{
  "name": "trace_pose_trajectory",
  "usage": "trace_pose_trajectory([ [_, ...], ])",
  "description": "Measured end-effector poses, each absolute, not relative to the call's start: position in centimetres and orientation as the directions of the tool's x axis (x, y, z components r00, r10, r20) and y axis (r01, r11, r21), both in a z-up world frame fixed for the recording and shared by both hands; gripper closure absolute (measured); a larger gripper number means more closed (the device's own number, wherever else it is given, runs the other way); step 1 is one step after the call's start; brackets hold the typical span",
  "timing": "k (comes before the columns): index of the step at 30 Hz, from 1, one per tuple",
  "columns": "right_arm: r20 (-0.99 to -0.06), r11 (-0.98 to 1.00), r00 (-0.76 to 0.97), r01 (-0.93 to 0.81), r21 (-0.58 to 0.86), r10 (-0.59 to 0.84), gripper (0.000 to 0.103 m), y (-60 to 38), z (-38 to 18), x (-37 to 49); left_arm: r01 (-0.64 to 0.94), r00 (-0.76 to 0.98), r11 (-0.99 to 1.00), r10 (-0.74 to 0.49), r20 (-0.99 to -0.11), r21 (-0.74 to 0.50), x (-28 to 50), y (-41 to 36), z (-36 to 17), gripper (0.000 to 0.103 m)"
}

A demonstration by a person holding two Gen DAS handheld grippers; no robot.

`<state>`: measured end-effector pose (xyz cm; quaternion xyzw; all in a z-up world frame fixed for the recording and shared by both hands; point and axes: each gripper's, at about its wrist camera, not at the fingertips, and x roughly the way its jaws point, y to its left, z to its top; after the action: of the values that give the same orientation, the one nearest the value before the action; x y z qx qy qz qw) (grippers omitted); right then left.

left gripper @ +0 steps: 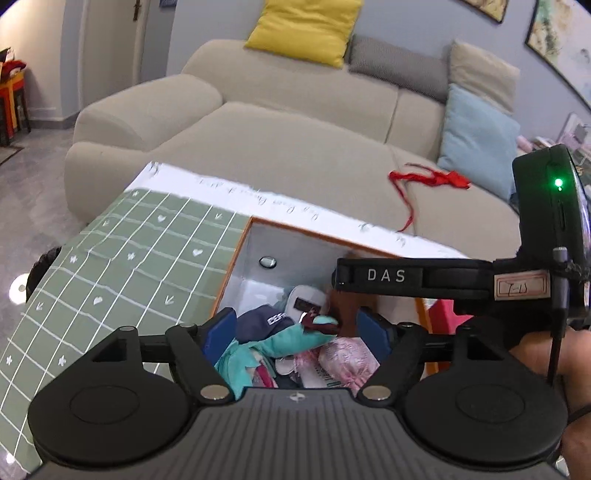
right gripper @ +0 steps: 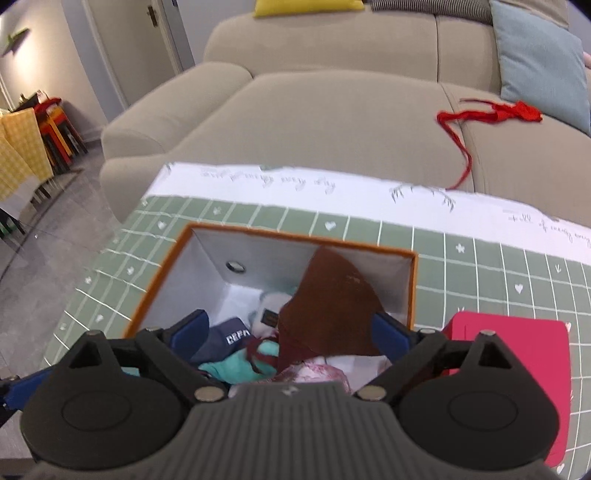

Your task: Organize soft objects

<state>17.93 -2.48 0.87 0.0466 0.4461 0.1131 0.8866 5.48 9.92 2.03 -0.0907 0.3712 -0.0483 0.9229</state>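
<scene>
An orange-rimmed storage box [right gripper: 413, 258] with a white lining stands on the table and holds soft things: a navy cap [right gripper: 229, 338], a teal cloth [right gripper: 243, 363], a pink patterned bundle [right gripper: 317, 373], a white slipper [right gripper: 271, 308] and a brown cloth piece [right gripper: 332, 310] leaning against its right wall. My right gripper [right gripper: 291, 332] is open just above the box, its blue pads either side of the brown cloth. My left gripper [left gripper: 299, 330] is open and empty over the same box [left gripper: 236, 254], above the cap [left gripper: 264, 323] and teal cloth [left gripper: 280, 343]. The right gripper's body [left gripper: 443, 280] crosses the left wrist view.
A green grid tablecloth [right gripper: 480, 266] covers the table. A pink flat box [right gripper: 517, 365] lies right of the storage box. Behind is a beige sofa [right gripper: 332, 118] with a red ribbon [right gripper: 491, 114], a blue cushion [right gripper: 539, 62] and a yellow cushion [left gripper: 306, 29].
</scene>
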Motion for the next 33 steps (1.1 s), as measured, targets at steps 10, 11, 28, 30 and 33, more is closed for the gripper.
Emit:
trace_pose_trajectory([
  [10,-0.695,0.984,0.699,-0.164,0.073,0.168,0.009,-6.5,6.1,10.9,0.096,0.822,0.986,-0.156,-0.548,-0.136,-0.1,5.9,4.5,0.013],
  [11,-0.689,0.985,0.706,-0.157,0.069,0.161,0.009,-7.3,6.5,9.8,0.102,0.828,0.987,-0.156,-0.539,-0.128,-0.5,5.2,4.8,0.013],
  [28,-0.591,0.994,0.804,0.104,0.026,-0.069,0.013,-19.2,6.8,-5.6,0.271,0.887,0.963,-0.249,-0.388,0.001,-6.5,-4.4,5.0,0.007],
  [30,-0.582,0.991,0.808,0.129,0.024,-0.091,0.012,-19.8,6.2,-6.1,0.268,0.902,0.962,-0.233,-0.364,0.049,-7.0,-5.4,4.5,0.007],
  [33,-0.566,0.99,0.819,0.139,0.034,-0.096,0.009,-20.4,5.4,-6.7,0.258,0.904,0.964,-0.217,-0.368,0.064,-7.1,-6.5,3.7,0.007],
])
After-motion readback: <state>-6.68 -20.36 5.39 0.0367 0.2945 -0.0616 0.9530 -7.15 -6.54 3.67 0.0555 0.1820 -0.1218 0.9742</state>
